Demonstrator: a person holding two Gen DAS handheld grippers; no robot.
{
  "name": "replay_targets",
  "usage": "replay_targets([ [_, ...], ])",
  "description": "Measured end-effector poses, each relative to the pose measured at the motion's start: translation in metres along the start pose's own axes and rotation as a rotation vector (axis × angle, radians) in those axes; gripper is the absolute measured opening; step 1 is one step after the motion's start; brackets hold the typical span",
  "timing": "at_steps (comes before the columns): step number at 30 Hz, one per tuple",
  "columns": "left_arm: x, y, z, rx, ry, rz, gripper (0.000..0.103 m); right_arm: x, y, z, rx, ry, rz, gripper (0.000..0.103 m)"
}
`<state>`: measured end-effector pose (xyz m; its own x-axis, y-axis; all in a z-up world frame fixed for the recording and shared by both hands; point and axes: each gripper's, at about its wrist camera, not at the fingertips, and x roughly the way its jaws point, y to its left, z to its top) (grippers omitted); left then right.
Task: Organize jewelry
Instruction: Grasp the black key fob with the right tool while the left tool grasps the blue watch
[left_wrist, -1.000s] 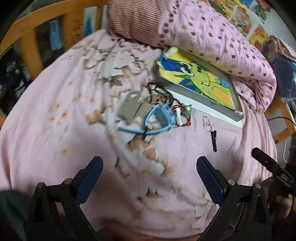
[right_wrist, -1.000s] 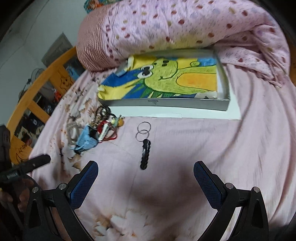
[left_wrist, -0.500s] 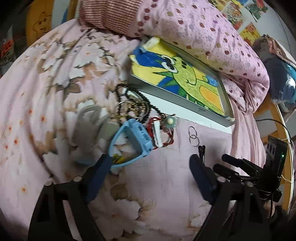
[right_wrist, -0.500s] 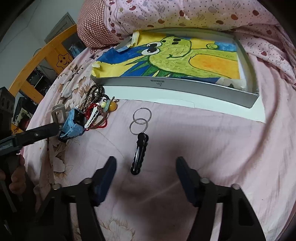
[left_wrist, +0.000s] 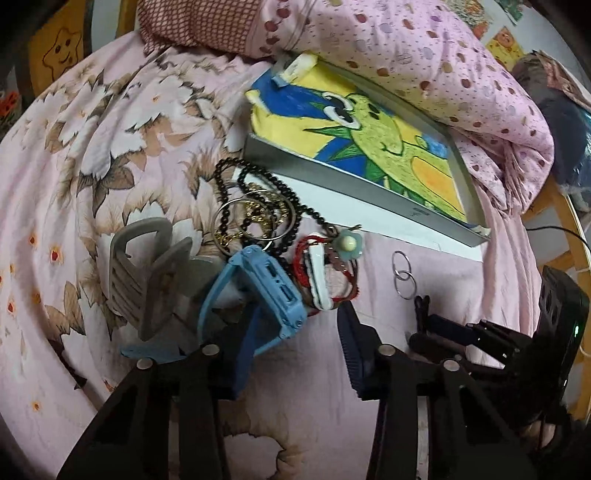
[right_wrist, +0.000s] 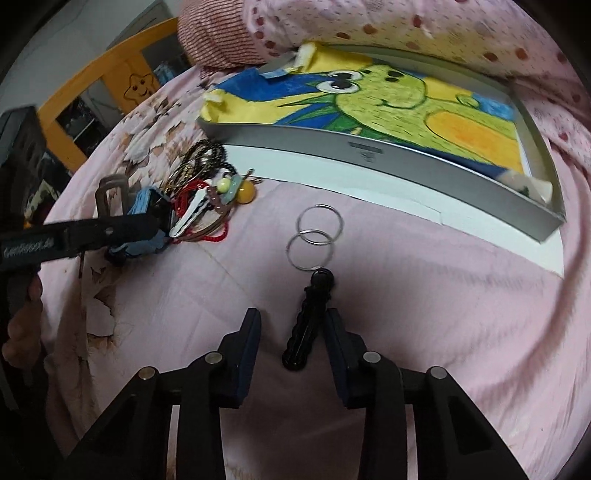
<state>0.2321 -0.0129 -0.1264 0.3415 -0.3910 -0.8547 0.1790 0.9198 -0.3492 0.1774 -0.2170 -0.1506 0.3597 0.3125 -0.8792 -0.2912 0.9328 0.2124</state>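
Note:
A pile of jewelry lies on the pink bedsheet: a blue watch (left_wrist: 266, 291), a grey hair claw (left_wrist: 144, 273), black beads (left_wrist: 251, 181), key rings (left_wrist: 255, 218) and a red and white bracelet (left_wrist: 317, 273). My left gripper (left_wrist: 291, 332) is partly open, its fingers on either side of the watch's near end. A black hair clip (right_wrist: 308, 321) with two silver rings (right_wrist: 314, 236) lies apart. My right gripper (right_wrist: 291, 332) is open around the clip's near end. A grey tray (right_wrist: 369, 151) with a dinosaur drawing lies beyond.
A dotted pink quilt (left_wrist: 406, 48) is bunched behind the tray. A checked pillow (left_wrist: 199, 22) and the orange bed frame (right_wrist: 110, 70) are at the far left. White paper (right_wrist: 406, 206) sticks out under the tray.
Both grippers have moved forward and down to the bed and narrowed. The left has come up to the blue watch, the right to the black clip.

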Motion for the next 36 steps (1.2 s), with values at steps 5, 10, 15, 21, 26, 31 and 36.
replay_targets([
  [5,0.009,0.005,0.003,-0.022,0.029,0.019,0.023,0.003,0.006,-0.002,-0.02,-0.007,0.007,0.016],
  [10,0.011,0.004,0.001,-0.008,0.031,0.028,0.021,0.002,0.007,-0.002,-0.016,-0.018,0.01,0.014],
  [15,0.01,0.0,-0.003,0.011,0.019,0.041,0.019,-0.005,0.01,-0.001,-0.018,-0.053,0.022,0.014],
  [21,-0.002,-0.012,-0.011,0.023,0.003,-0.038,0.018,-0.017,0.013,0.002,-0.027,-0.105,0.034,0.014],
  [26,-0.019,-0.029,-0.013,0.095,-0.08,-0.075,0.017,-0.032,0.01,0.008,-0.016,-0.177,0.022,0.014],
  [31,-0.031,-0.037,-0.011,0.137,-0.187,-0.068,0.017,-0.049,-0.002,0.017,0.023,-0.283,0.0,0.014],
  [36,-0.036,-0.045,0.01,0.157,-0.289,-0.077,0.017,-0.058,-0.017,0.042,0.078,-0.421,-0.007,0.014],
])
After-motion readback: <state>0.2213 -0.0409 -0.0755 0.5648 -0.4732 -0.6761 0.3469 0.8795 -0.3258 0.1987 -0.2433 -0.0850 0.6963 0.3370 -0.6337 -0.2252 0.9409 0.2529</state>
